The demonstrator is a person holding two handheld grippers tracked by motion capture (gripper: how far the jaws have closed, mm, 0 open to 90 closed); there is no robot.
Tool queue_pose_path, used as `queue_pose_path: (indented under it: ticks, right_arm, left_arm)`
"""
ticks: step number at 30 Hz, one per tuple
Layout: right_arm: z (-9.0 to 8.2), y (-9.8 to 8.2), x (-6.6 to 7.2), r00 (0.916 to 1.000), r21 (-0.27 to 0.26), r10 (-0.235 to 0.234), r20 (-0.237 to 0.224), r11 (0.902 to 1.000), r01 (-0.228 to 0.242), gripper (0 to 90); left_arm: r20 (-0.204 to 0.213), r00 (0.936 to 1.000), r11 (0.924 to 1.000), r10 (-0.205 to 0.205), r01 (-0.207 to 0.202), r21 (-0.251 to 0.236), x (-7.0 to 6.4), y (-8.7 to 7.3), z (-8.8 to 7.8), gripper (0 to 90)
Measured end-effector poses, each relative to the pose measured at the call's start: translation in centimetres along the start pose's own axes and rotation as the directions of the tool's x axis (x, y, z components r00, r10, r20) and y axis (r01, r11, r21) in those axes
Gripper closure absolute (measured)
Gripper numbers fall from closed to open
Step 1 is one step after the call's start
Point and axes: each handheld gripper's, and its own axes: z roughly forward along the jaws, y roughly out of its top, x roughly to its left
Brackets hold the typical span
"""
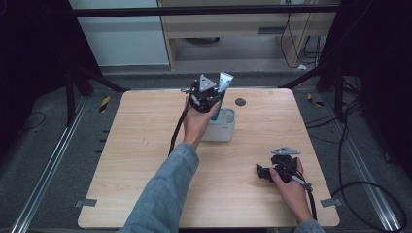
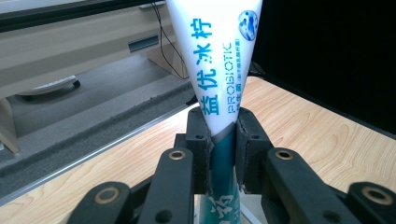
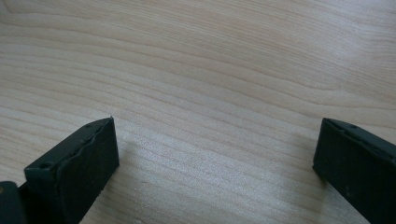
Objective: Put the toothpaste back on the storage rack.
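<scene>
High view: the left tongs [image 1: 210, 95] hold a toothpaste tube [image 1: 225, 81] upright above a white cup [image 1: 222, 124] at the far middle of the tabletop [image 1: 145, 160], while the right tongs [image 1: 265, 172] rest low near the front right edge. Left gripper view: both pads clamp the tube [image 2: 215, 65] where white meets teal. Right gripper view: the jaws stand wide over bare wood [image 3: 210, 93].

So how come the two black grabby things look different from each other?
The left tool is shut on the white and teal toothpaste tube; the right tool is open with nothing between its jaws. The left tool is raised over the white container at the far side of the table; the right tool sits low near the front edge. Both are black, two-jawed and each held in a hand.
</scene>
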Motion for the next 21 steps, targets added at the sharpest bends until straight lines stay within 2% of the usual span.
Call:
queue_pose_path:
  ticks: [7,10,21]
  right_arm:
    - [0.0,0.0,0.0,1.0,-0.001,-0.003,0.001,1.0,0.003,0.4]
    - [0.0,0.0,0.0,1.0,-0.001,-0.003,0.001,1.0,0.003,0.4]
    - [0.0,0.0,0.0,1.0,0.0,-0.003,0.001,1.0,0.003,0.4]
  left_arm:
    - [0.006,0.9999,0.9999,0.011,-0.011,0.012,-0.1,-0.5,0.1,77.7]
    - [0.007,1.0,0.9999,0.001,-0.001,0.013,0.0,-0.7,0.1,77.7]
    - [0.014,0.9999,0.9998,0.003,-0.003,0.022,0.1,-1.2,0.2,77.6]
